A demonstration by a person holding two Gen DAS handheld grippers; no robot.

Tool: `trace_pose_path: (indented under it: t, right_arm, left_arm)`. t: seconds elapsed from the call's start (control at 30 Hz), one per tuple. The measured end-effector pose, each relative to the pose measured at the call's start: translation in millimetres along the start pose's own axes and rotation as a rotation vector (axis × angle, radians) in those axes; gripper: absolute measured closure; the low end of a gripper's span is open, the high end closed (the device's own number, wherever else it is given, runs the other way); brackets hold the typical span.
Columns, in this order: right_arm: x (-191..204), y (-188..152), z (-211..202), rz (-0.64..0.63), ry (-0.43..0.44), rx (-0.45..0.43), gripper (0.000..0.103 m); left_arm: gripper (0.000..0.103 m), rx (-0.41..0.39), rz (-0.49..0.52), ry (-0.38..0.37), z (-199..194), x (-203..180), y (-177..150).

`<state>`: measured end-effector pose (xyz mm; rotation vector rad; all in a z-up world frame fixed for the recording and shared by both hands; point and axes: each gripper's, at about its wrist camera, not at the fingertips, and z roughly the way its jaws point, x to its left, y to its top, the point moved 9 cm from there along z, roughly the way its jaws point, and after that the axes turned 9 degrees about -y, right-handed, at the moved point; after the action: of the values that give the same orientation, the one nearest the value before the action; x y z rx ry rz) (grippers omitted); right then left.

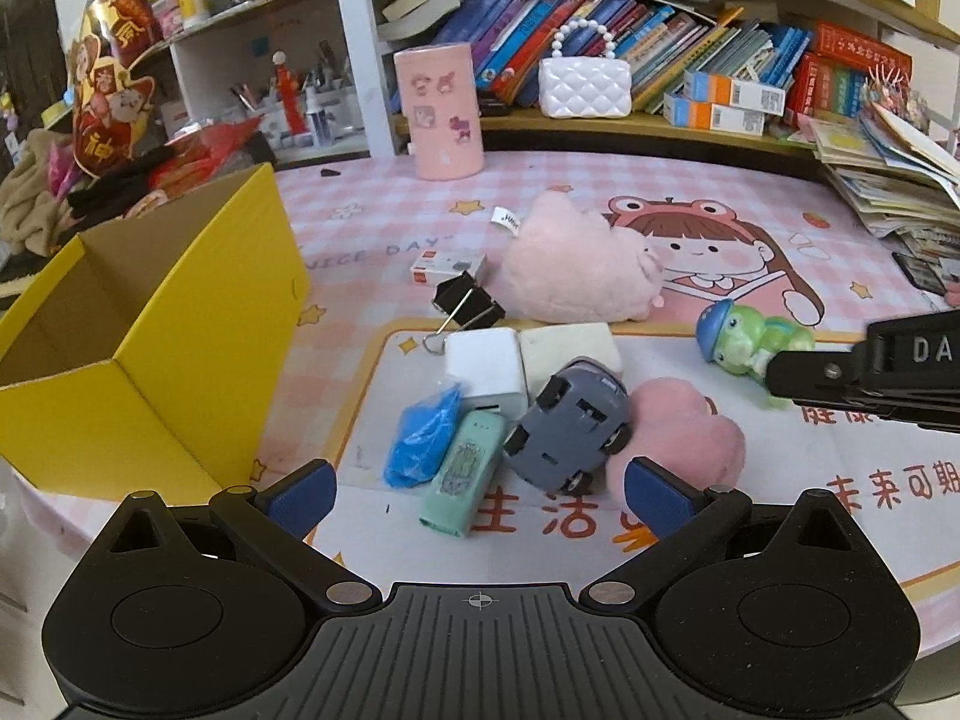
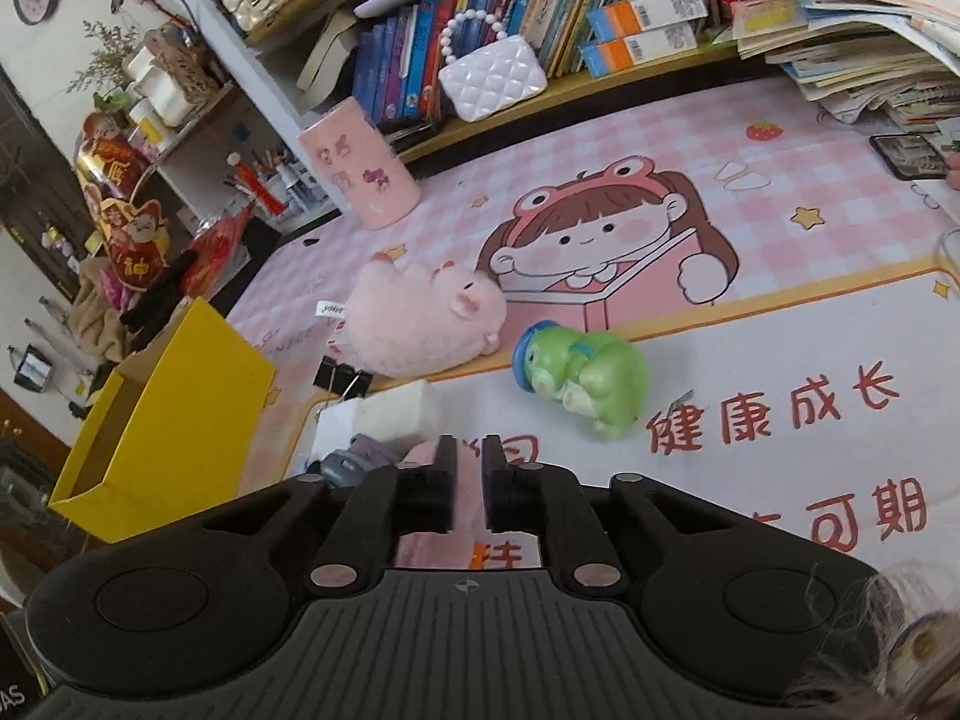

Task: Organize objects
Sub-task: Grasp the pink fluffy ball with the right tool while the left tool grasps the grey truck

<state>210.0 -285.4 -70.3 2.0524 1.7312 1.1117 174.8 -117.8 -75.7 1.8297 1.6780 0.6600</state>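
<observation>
Both grippers hang over the printed desk mat (image 1: pixel 840 480). Left gripper (image 1: pixel 480 495) is spread wide and empty, just near of a mint case (image 1: pixel 462 474), blue wad (image 1: pixel 423 438) and upturned grey toy car (image 1: pixel 570 426). Right gripper (image 2: pixel 467 480) is nearly closed with nothing between its fingers, above a pink plush (image 2: pixel 423 456). Far right lies a green frog (image 2: pixel 585 387); left stands a yellow box (image 1: pixel 180 330). Mat writing reads "NICE DAY".

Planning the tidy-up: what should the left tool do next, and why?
Probably ease forward and close on the grey toy car: the left tool is open, the car lies just ahead between its fingers, and the yellow box stands open to the left.
</observation>
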Motion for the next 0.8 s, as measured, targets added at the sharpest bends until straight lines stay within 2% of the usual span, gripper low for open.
trace_pose_path:
  t: [0.03,0.1,0.23,0.37,0.43,0.53,0.7,0.77,0.8]
  right_arm:
    - [3,0,2,-0.006,0.002,0.004,0.056]
    - [8,-2,7,-0.018,-0.008,0.017,0.028]
    - [24,-13,24,-0.022,0.037,0.096,0.029]
    - [31,-33,46,-0.052,0.023,0.199,0.034]
    - [33,-40,51,-0.070,0.025,0.228,0.054]
    - [33,-37,47,-0.103,0.011,0.194,0.059]
    - [12,-5,18,-0.074,-0.047,0.033,0.059]
    - [1,5,8,-0.070,-0.081,-0.007,0.059]
    - [-5,8,4,-0.073,-0.092,-0.017,0.059]
  left_arm:
    - [0.000,0.006,-0.004,0.000,0,1,-1]
    - [0.000,0.018,-0.014,0.009,-3,7,-6]
    - [0.000,0.021,-0.043,0.037,-10,21,-10]
    - [0.000,0.031,-0.059,0.064,-14,32,-13]
    - [0.000,0.034,-0.062,0.070,-15,34,-13]
    - [0.000,0.028,-0.059,0.065,-13,32,-11]
    - [0.001,0.007,-0.011,0.002,-2,7,1]
    - [0.005,0.010,0.041,-0.021,6,-8,6]
    - [0.012,0.018,0.084,-0.024,11,-17,8]
